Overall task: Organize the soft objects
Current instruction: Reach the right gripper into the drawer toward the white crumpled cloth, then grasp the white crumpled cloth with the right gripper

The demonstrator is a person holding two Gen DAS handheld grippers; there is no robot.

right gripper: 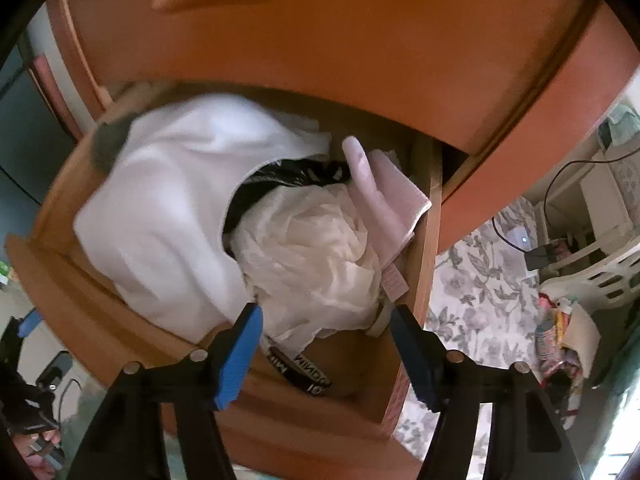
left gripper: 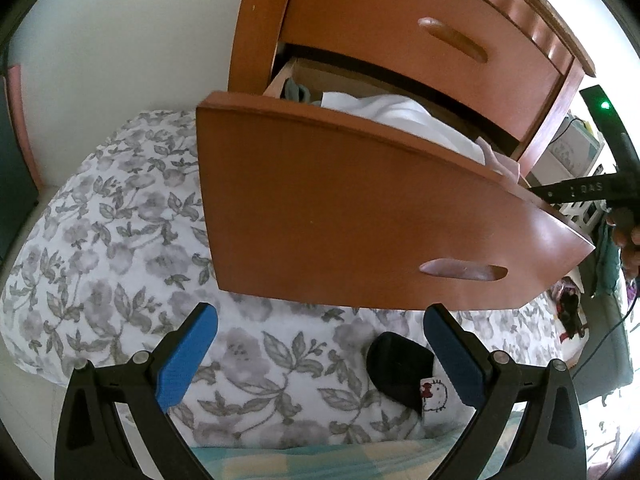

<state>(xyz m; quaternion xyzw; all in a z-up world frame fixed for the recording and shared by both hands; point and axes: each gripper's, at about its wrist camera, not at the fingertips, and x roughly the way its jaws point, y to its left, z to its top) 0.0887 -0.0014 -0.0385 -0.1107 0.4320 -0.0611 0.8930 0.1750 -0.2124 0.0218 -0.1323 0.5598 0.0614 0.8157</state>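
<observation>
The left hand-held gripper [left gripper: 320,350] hangs open over a bed with a grey floral cover [left gripper: 120,240], nothing between its blue pads; a black sock with a cartoon patch [left gripper: 402,372] lies on the cover just inside the right pad, its lower end hidden behind that finger. Beyond it an open wooden drawer [left gripper: 340,216] juts from the orange-brown dresser [left gripper: 400,20], and its tall front hides most of what it holds, so only a strip of white cloth shows over the rim. The right hand-held gripper [right gripper: 326,348] points down into that drawer with its jaws apart, gripping nothing; a crumpled white garment [right gripper: 320,256] lies just past its tips, not pressed by either pad. To the left sits a smoother white garment [right gripper: 168,200], with a black printed waistband [right gripper: 296,174] partly buried between the two and a pale pink piece [right gripper: 384,196] on the far right. The right view is blurred, so the lettering on the band near the drawer front cannot be read whole. A white basket [right gripper: 600,276] at the right edge is cut off.
</observation>
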